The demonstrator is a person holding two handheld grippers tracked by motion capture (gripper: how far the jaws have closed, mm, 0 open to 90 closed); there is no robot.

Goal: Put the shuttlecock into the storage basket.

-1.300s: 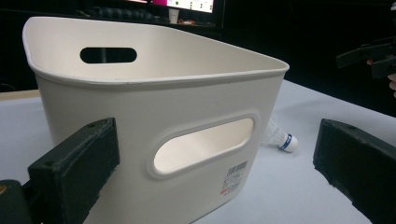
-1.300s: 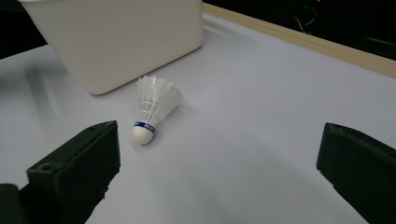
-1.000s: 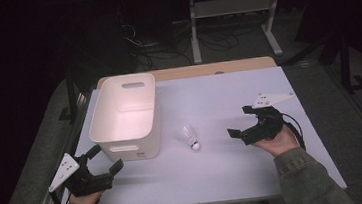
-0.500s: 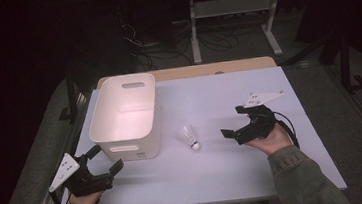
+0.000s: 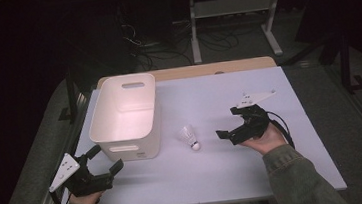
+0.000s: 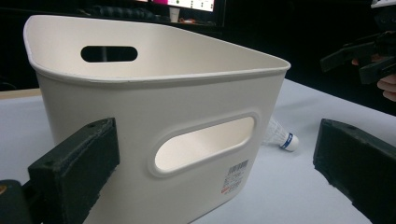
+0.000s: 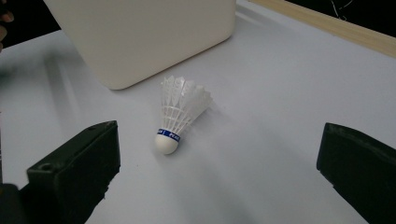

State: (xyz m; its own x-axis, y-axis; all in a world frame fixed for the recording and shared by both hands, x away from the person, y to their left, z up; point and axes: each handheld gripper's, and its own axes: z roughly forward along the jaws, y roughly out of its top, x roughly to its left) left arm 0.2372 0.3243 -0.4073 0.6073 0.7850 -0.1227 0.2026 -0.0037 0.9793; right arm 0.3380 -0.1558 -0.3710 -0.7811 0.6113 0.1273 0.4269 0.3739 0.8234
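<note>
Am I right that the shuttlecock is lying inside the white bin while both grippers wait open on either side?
Not quite: the shuttlecock lies on the table beside the bin, not inside it, as the high view shows. Both grippers, left and right, are indeed open.

The left tool (image 5: pixel 103 160) sits near-left, jaws spread wide; the right tool (image 5: pixel 230 123) sits right, jaws equally wide, both empty.

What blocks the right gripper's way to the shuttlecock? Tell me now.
Nothing visible does. The right gripper is open and points at the shuttlecock, which lies on bare table between its jaws' line of sight. The white bin sits beyond the shuttlecock, apart from it.
</note>
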